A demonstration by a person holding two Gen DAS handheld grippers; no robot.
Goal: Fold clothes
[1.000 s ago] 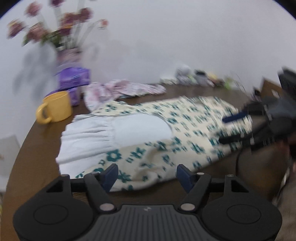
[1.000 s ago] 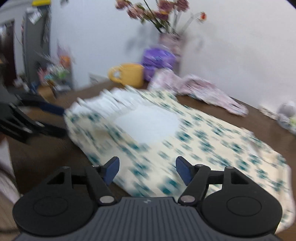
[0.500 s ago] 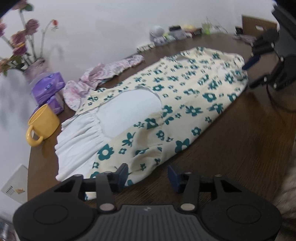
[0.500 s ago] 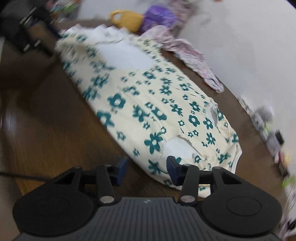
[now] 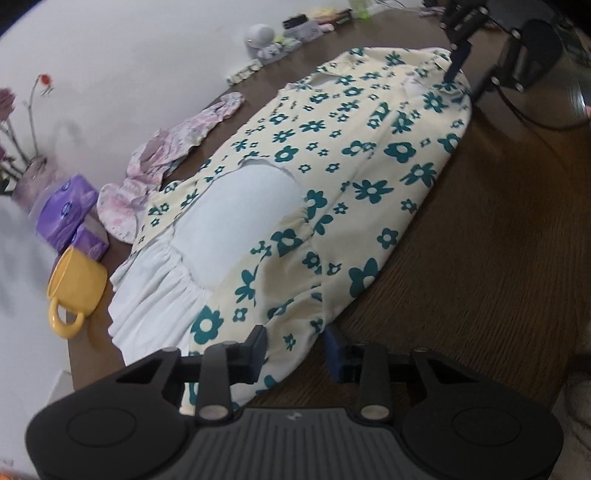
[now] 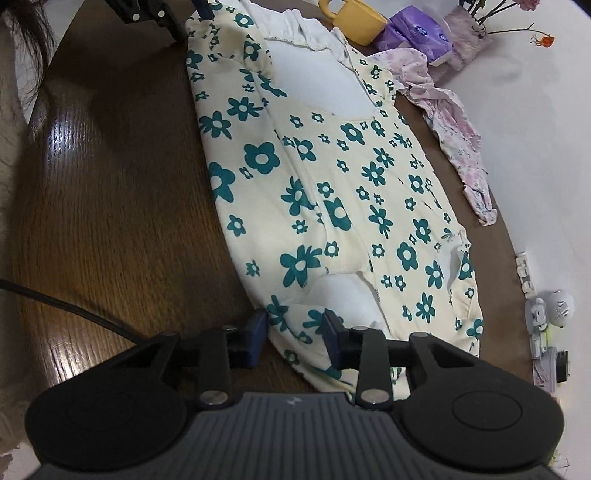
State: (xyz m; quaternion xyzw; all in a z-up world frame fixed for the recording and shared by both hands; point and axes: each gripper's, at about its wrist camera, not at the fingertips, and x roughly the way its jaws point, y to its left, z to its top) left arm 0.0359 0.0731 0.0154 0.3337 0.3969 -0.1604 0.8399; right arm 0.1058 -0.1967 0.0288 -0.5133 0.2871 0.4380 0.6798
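Observation:
A cream garment with teal flowers [image 5: 354, 155] and a white lining lies spread along the brown table; it also shows in the right wrist view [image 6: 332, 177]. My left gripper [image 5: 295, 349] is open, its jaws on either side of the garment's near hem. My right gripper [image 6: 293, 332] is open, its jaws on either side of the opposite end's edge. The right gripper also shows far off in the left wrist view [image 5: 458, 48], and the left gripper in the right wrist view [image 6: 173, 14].
A yellow mug [image 5: 75, 284], purple tissue packs [image 5: 70, 214], a flower vase [image 6: 469, 40] and a pink crumpled garment [image 5: 177, 147] stand along the wall side. Small clutter [image 6: 546, 314] sits at the far table end. A black cable [image 6: 66, 306] crosses the table.
Both grippers have dropped toward the table and closed in on opposite ends of the flowered garment. Their jaws now sit around its edges, somewhat narrower than a second ago.

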